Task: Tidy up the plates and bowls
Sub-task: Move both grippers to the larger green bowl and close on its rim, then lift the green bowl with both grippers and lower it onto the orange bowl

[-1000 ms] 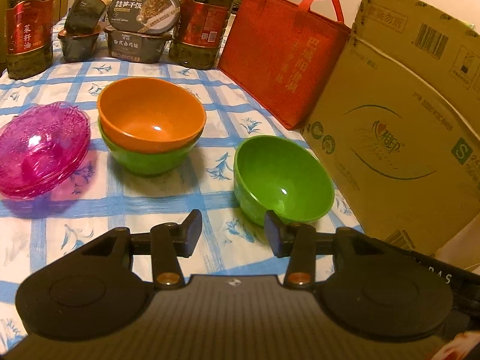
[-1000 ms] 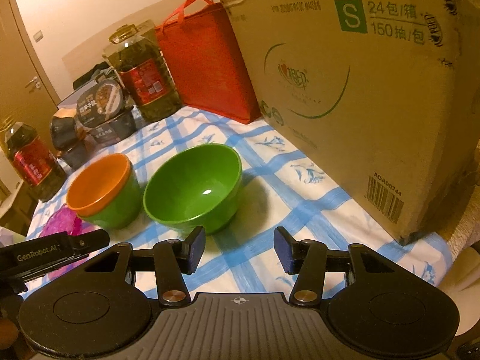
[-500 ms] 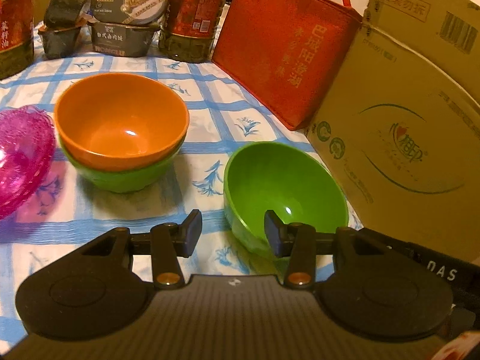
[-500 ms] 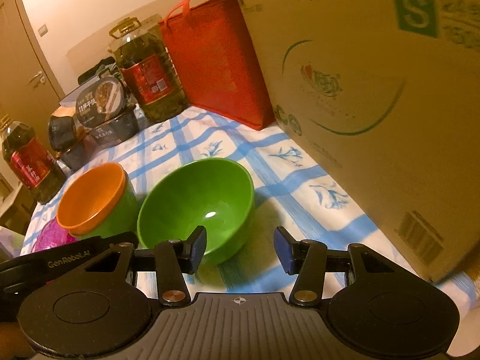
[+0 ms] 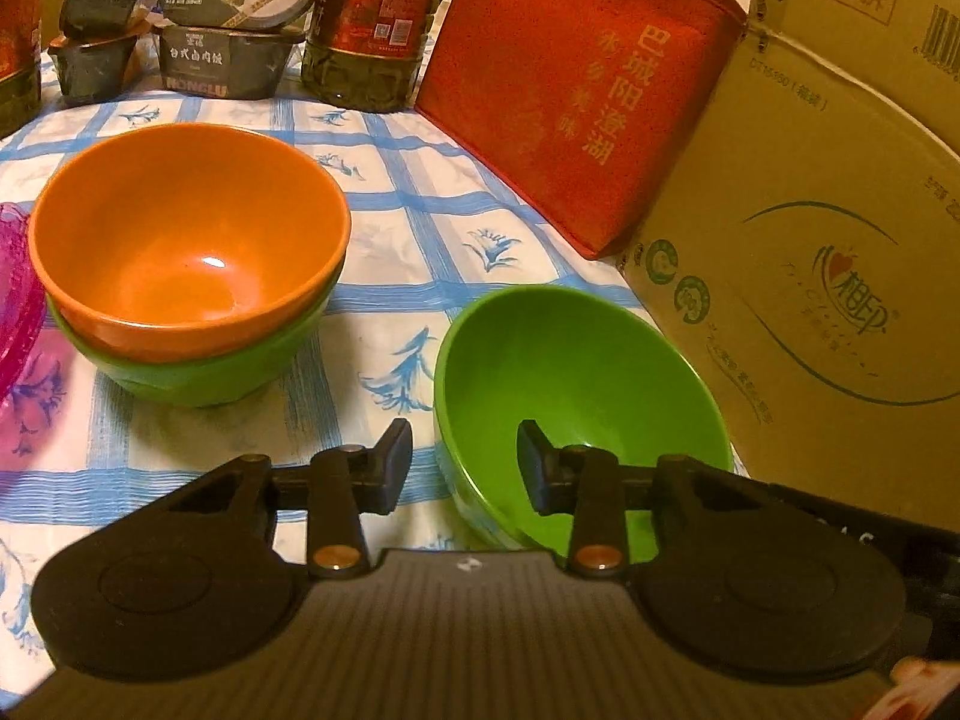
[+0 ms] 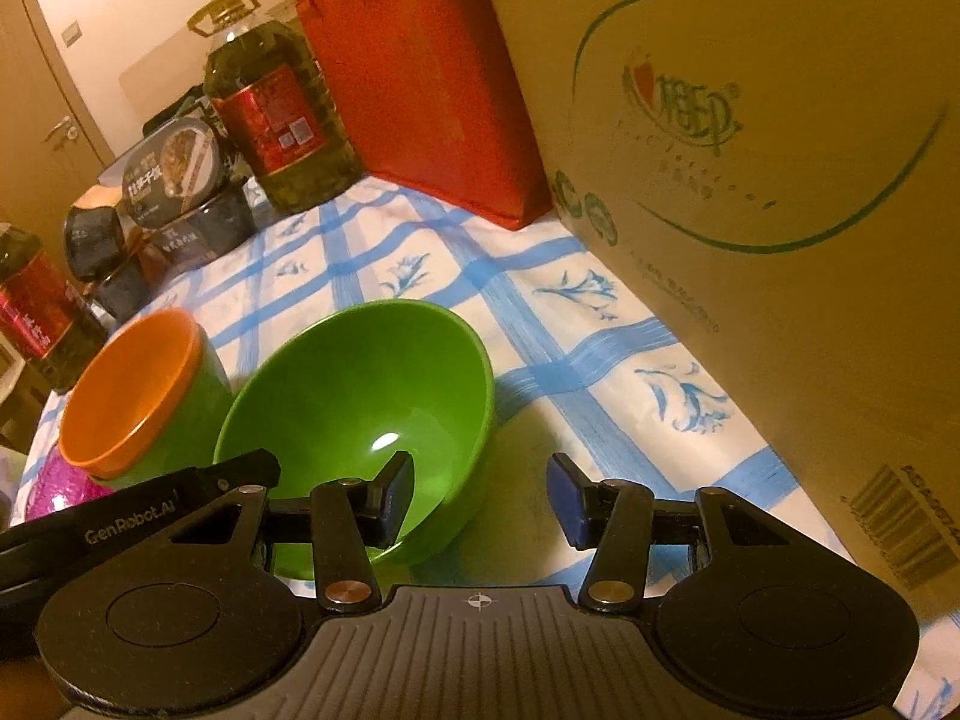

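Note:
A loose green bowl [image 5: 576, 384] stands upright on the checked cloth, right of an orange bowl [image 5: 186, 240] nested in another green bowl [image 5: 198, 372]. My left gripper [image 5: 465, 462] straddles the loose bowl's near-left rim, one finger outside and one inside. Its jaws are closing, with a gap still showing at the wall. My right gripper [image 6: 483, 498] straddles the same green bowl [image 6: 360, 396] at its near-right rim, left finger inside, right finger outside. Its jaws are closing a little and do not touch the wall. Pink clear plates [image 5: 18, 300] lie at the far left.
A large cardboard box [image 5: 828, 252] and a red bag [image 5: 576, 96] wall off the right side close to the bowl. Oil bottles [image 6: 276, 114] and stacked food boxes [image 5: 234, 12] line the back. The blue-checked tablecloth [image 5: 408, 228] shows between the bowls.
Both grippers moved forward and down onto the loose green bowl, from short of it to straddling its rim. The left jaws narrowed.

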### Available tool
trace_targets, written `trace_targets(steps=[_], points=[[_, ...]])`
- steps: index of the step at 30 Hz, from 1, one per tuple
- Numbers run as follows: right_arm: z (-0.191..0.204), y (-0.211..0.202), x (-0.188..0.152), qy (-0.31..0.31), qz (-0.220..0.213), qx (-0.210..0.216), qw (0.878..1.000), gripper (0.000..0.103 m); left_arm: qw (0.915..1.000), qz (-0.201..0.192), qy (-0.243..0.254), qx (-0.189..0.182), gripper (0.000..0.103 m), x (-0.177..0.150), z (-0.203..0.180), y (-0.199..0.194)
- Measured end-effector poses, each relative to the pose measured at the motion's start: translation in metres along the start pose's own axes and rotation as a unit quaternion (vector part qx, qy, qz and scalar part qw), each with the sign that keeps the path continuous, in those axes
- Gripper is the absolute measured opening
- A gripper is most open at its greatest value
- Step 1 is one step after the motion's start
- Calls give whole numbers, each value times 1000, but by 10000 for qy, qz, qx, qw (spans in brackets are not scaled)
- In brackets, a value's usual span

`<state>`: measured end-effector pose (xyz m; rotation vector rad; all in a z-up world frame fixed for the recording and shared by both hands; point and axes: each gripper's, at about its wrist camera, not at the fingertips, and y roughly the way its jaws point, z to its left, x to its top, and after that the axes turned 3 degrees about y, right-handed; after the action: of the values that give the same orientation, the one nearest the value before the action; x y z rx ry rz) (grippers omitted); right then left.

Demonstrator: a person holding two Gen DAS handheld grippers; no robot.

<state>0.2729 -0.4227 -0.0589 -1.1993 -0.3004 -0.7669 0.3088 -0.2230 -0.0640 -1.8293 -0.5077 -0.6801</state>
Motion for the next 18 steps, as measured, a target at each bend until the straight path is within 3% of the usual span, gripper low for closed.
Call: trace_targets(steps=[10,18], points=[[5,15,3,-62,102,-29,9999,25,9999,84,113,2,18,3,0,8],[6,15,2,-85,66,-137,9998,19,9996,157,226,50,14,4,-1,6]])
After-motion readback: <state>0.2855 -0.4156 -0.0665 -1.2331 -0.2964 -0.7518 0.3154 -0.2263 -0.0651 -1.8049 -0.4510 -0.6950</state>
